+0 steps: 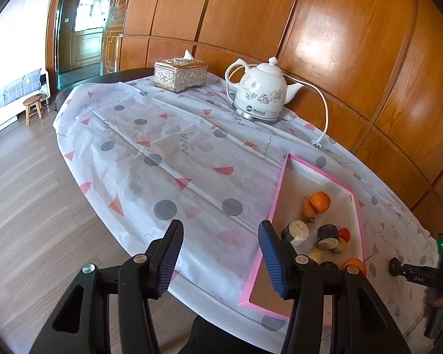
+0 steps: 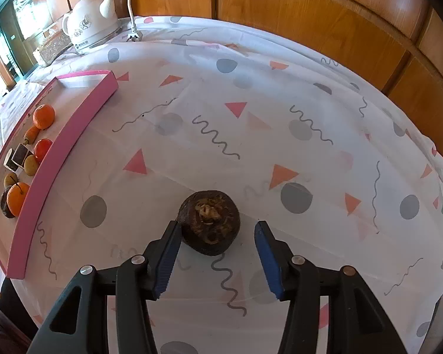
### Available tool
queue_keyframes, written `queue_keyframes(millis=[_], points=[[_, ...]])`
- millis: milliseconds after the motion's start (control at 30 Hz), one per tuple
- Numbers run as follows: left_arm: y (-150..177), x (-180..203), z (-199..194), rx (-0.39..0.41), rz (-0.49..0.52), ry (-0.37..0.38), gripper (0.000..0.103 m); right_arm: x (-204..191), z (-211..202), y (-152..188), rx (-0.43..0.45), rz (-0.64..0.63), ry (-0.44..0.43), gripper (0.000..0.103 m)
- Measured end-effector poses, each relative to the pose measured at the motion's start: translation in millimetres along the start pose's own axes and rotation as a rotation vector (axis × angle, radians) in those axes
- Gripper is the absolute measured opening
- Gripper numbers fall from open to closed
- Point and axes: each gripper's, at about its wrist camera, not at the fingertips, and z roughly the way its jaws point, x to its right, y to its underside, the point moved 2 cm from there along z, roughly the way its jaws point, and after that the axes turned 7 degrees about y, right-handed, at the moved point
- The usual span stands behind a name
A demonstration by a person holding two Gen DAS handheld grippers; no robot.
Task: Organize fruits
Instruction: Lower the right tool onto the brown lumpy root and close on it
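Patterned tablecloth covers the whole table, w/ wood panelling behind. Landmark: pink-rimmed tray, lying flat on the cloth. Beyond the tray's far end, well apart, a white floral kettle on its base, cord & plug trailing toward the tray; a silver tissue box sits further past the kettle. Inside the tray: two oranges, one near the far end & one w/ a stem at the near end, a small carrot touching the far orange, a red tomato-like fruit, two dark cut pieces w/ pale faces, a couple of yellowish round fruits. Outside the tray, well to its right on bare cloth, a dark brown round fruit sits alone. Right gripper is released, jaws spread on either side of that fruit; left pad looks just at its edge, right pad clearly apart, no grip. Left gripper is released too, nothing between the jaws, hovering over the tray's near-left rim.
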Motion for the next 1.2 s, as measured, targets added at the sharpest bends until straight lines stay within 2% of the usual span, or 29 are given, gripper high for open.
queue_keyframes(millis=[133,200,233,467,667,800,1200], points=[[0,-2,0,-0.003,-0.008,-0.003,0.054,-3,3,2,-0.006,0.006,-0.009,0.052],[0,-3,2,-0.007,-0.011,-0.004,0.054,-6,5,3,-0.003,0.005,-0.017,0.046],[0,-3,3,-0.009,-0.013,-0.004,0.054,-7,5,3,0.000,0.003,-0.016,0.046],[1,-5,5,-0.014,-0.014,-0.003,0.054,-15,4,3,0.012,-0.002,0.029,0.045],[1,-6,6,-0.017,-0.015,-0.003,0.054,-34,-12,-9,0.066,-0.005,-0.003,0.038],[1,-6,5,-0.016,-0.014,0.001,0.054,-48,-11,-15,0.067,-0.035,0.004,0.038],[3,-4,9,-0.030,-0.015,-0.002,0.054,-28,0,-2,0.042,0.061,-0.067,0.044]])
